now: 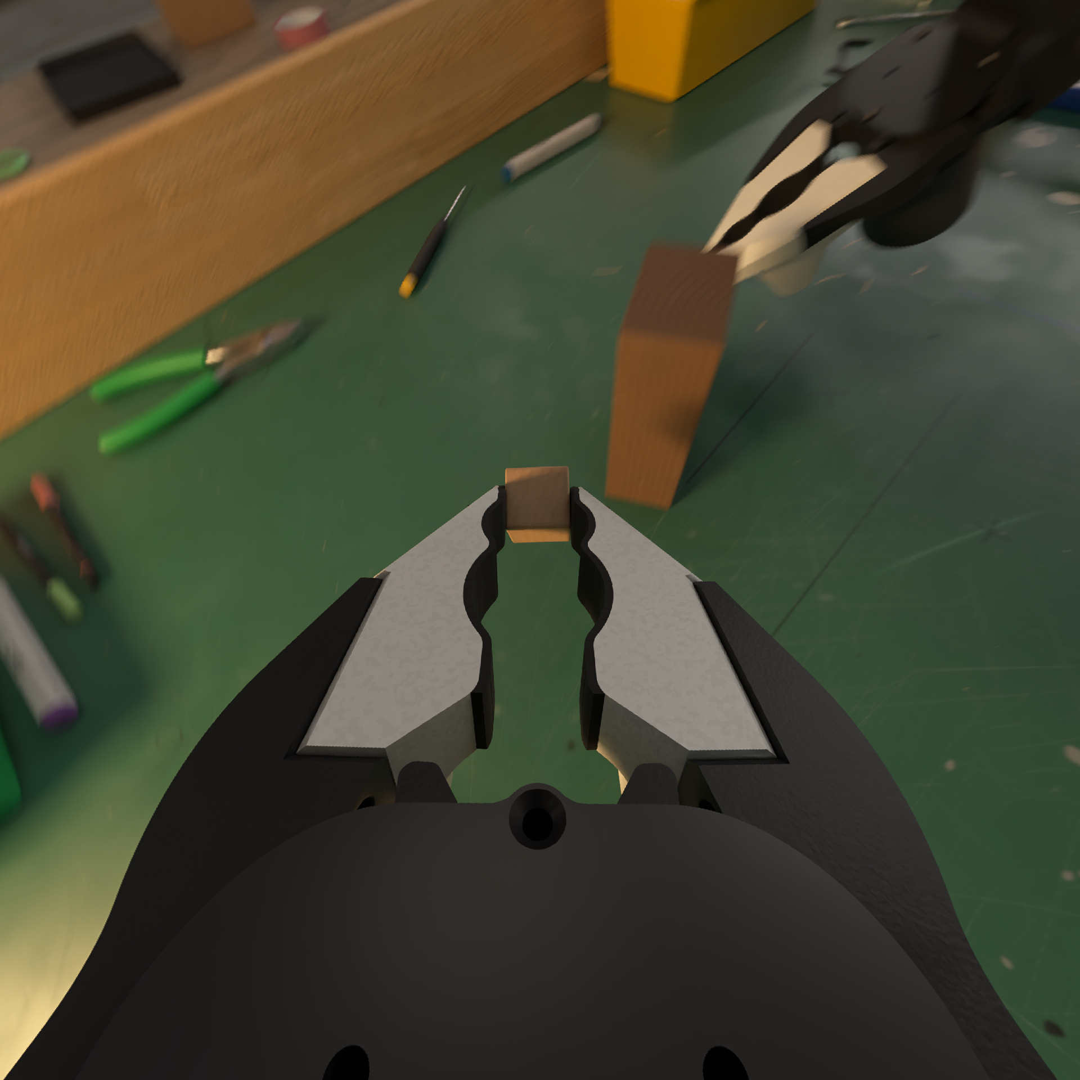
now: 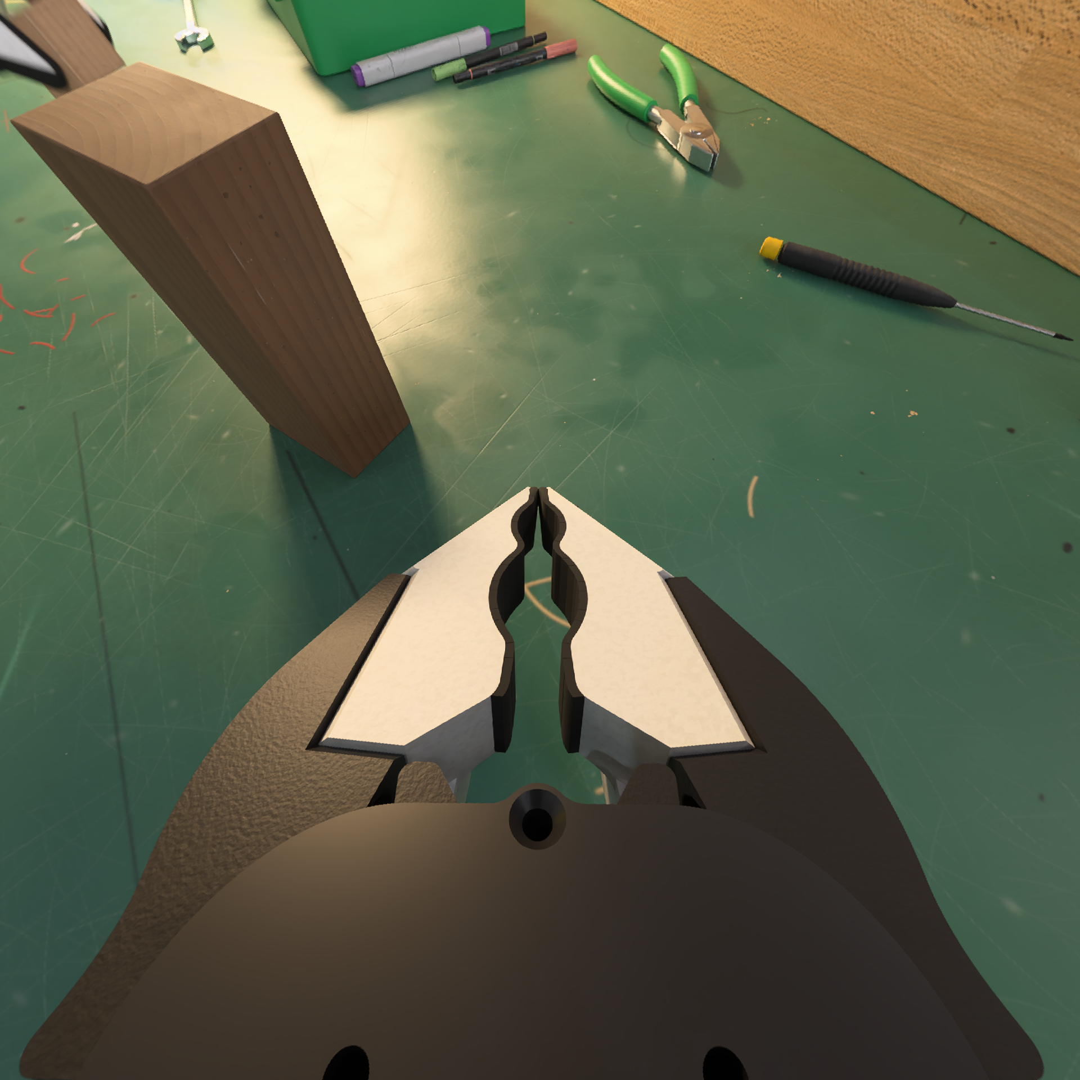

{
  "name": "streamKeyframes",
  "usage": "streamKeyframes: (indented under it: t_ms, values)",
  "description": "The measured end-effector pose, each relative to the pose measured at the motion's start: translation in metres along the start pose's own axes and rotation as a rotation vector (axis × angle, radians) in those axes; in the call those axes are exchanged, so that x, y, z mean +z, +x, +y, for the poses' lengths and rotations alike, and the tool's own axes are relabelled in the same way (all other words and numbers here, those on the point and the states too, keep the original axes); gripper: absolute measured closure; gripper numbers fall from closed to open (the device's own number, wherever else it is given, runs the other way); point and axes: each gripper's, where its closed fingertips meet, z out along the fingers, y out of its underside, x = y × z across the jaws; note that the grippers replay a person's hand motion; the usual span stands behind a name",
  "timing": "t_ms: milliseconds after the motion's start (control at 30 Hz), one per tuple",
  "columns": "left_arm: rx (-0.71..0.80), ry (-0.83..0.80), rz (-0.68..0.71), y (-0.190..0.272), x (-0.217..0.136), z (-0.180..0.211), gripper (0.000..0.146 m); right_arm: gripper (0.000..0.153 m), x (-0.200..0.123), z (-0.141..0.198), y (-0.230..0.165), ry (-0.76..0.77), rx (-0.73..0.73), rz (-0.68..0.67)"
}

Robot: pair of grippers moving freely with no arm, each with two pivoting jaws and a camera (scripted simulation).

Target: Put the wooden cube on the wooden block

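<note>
My left gripper (image 1: 537,505) is shut on a small light wooden cube (image 1: 536,504), held at the fingertips above the green mat. A tall dark wooden block (image 1: 669,374) stands upright just ahead and to the right of the cube. The same block shows in the right wrist view (image 2: 234,257), up and to the left. My right gripper (image 2: 537,490) is shut and empty, low over the mat beside the block's base. It also shows in the left wrist view (image 1: 724,245), its tips near the block's top far corner.
A long wooden board (image 1: 234,175) runs along the mat's edge. Green-handled pliers (image 2: 666,105), a black screwdriver (image 2: 876,280), markers (image 2: 456,55), a green box (image 2: 397,23), a yellow box (image 1: 684,41) and a small wrench (image 2: 193,32) lie around.
</note>
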Motion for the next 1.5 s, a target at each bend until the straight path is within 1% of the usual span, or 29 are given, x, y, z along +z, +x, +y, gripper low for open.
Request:
streamKeyframes:
  t_ms: [133,233,333,467,767,1000,1100,1200,1300,1400,1433,1500]
  values:
    - [0.112,0.027,0.148,0.031,0.013,-0.057,0.125,0.153,-0.001,-0.001,0.0,0.007,0.001,-0.004]
    - [0.15,-0.018,0.216,0.047,0.027,-0.077,0.125,0.153,-0.001,-0.001,0.0,0.013,0.002,-0.008]
    - [0.151,-0.086,0.245,0.052,0.042,-0.078,0.125,0.153,-0.002,-0.002,-0.001,0.016,0.004,-0.014]
    - [0.129,-0.122,0.262,0.055,0.054,-0.074,0.125,0.153,-0.002,-0.002,-0.002,0.02,0.007,-0.027]
    - [0.146,-0.189,0.259,0.057,0.061,-0.064,0.125,0.153,-0.002,-0.002,-0.003,0.019,0.022,-0.053]
    - [0.141,-0.193,0.264,0.057,0.062,-0.065,0.125,0.153,-0.002,-0.002,-0.003,0.019,0.013,-0.047]
    - [0.151,-0.219,0.258,0.056,0.064,-0.06,0.102,0.153,-0.002,-0.002,-0.003,0.018,0.011,-0.046]
    - [0.159,-0.223,0.258,0.058,0.064,-0.057,0.095,0.153,-0.002,-0.002,-0.003,0.017,0.01,-0.045]
    - [0.152,-0.174,0.262,0.058,0.06,-0.06,0.084,0.153,-0.002,-0.002,-0.003,0.019,0.012,-0.044]
    - [0.146,-0.018,0.234,0.047,0.048,-0.066,0.072,0.153,-0.002,-0.002,-0.002,0.021,0.013,-0.042]
    - [0.144,0.061,0.199,0.039,0.044,-0.067,0.07,0.153,-0.002,-0.002,-0.002,0.022,0.013,-0.04]
    - [0.106,0.232,0.1,0.013,0.036,-0.064,0.07,0.153,-0.002,-0.002,-0.002,0.021,0.01,-0.035]
